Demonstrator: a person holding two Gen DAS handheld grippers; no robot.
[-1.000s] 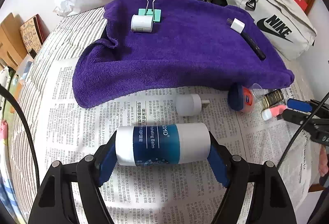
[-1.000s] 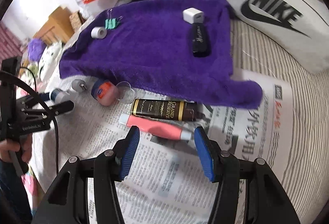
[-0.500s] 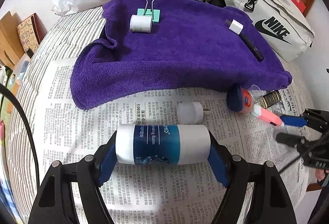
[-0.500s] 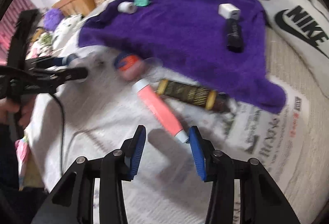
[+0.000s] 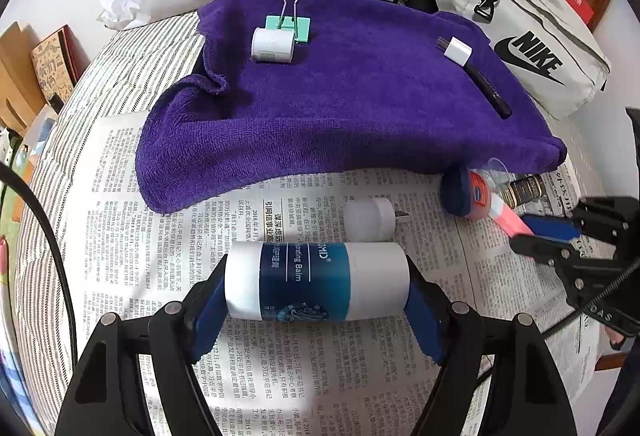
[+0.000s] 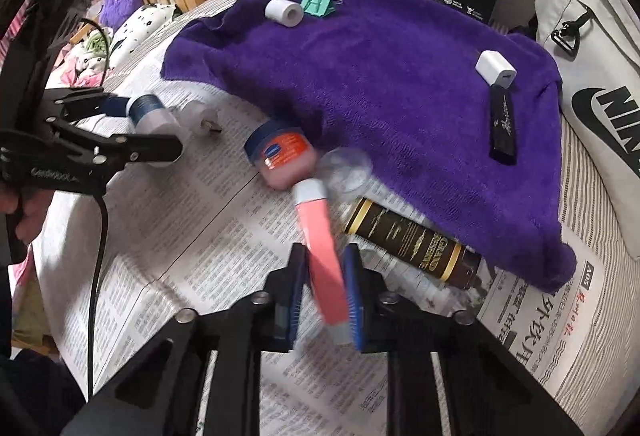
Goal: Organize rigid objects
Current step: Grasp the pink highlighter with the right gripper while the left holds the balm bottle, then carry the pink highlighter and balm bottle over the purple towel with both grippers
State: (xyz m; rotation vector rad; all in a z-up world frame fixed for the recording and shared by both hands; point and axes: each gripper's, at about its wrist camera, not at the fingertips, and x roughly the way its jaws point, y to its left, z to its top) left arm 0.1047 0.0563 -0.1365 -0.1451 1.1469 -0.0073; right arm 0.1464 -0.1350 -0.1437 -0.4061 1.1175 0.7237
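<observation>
The left gripper (image 5: 316,286) is clamped end to end on a white cylindrical balm bottle with a blue label (image 5: 316,282), held over the spread newspaper (image 5: 160,236). The right gripper (image 6: 325,288), its jaws having just closed, pinches a slim pink tube with pale caps (image 6: 322,256) beside a blue-lidded pink jar (image 6: 282,154) near the purple towel (image 6: 380,76).

Fuzzy, matt purple terry towel (image 5: 340,108) over thin printed newspaper (image 5: 280,356). Smooth, faintly glossy plastic on the balm bottle (image 5: 316,282) and pink tube (image 6: 322,256); shiny wire handles on the mint binder clip (image 5: 288,24). Woven off-white fabric on the Nike bag (image 5: 520,40).
</observation>
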